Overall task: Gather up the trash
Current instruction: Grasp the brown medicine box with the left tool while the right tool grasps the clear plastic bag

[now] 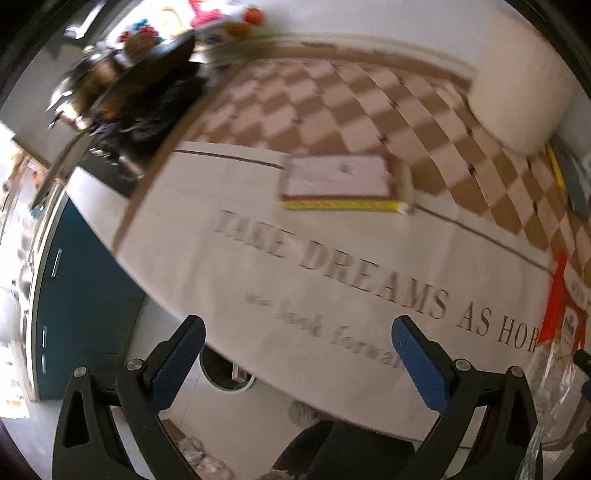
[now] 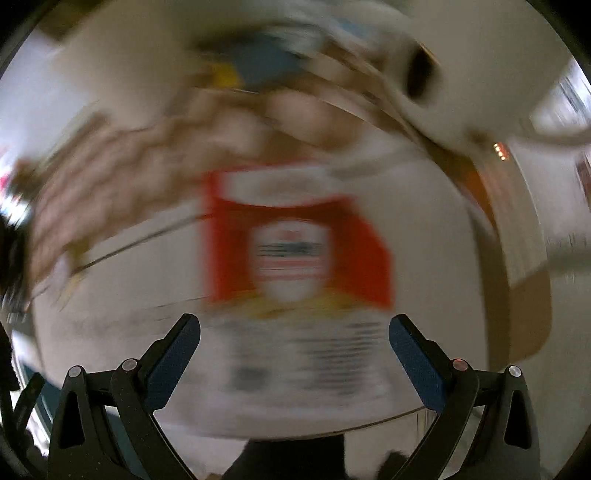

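Note:
A red and white plastic wrapper lies flat on the table just ahead of my right gripper, which is open and empty; this view is blurred. The same wrapper shows at the right edge of the left wrist view. My left gripper is open and empty above the table's near edge. A flat box with a yellow side and a pale top lies on the tablecloth ahead of it. A black bag sits at the far left of the table.
The tablecloth is white with printed words near me and brown checks farther off. A white rounded object stands at the far right. Colourful items sit at the back. A white bin stands on the floor below the table edge.

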`<state>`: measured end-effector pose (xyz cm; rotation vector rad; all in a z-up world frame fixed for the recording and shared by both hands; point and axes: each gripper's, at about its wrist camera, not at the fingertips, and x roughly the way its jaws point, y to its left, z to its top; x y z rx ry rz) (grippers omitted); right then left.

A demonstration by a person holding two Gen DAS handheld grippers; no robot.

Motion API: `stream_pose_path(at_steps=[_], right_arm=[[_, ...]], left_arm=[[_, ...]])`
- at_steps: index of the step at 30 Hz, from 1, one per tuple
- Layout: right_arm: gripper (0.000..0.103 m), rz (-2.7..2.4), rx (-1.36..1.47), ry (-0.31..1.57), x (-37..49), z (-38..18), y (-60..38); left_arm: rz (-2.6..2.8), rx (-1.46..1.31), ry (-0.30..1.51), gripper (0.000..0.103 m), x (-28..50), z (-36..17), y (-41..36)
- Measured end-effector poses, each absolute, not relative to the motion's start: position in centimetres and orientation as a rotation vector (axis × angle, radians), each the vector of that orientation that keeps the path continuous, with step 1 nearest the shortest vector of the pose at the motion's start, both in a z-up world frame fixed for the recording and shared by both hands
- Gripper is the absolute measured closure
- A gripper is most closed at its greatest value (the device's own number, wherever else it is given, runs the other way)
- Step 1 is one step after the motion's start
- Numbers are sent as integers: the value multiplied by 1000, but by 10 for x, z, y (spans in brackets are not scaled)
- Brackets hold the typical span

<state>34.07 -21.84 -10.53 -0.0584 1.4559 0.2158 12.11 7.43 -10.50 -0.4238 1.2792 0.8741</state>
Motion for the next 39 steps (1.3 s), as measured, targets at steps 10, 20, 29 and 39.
stream_pose_path(at_steps=[10,20,29,39], right_arm=[[3,283,-138,1429,333,-160,-184],[84,532,-312,1264,328,-162,-75],[95,366,-203,1217,361,-146,-107],[50,289,-105,1374,360,-169,-142]], left_arm=[[928,-533,1361,0,124,-133,107],[901,-853,1283,0,135,-132,173],[907,-1277,1184,0,178,-161,219],[1045,-1508,1175,5,183,-206,241]])
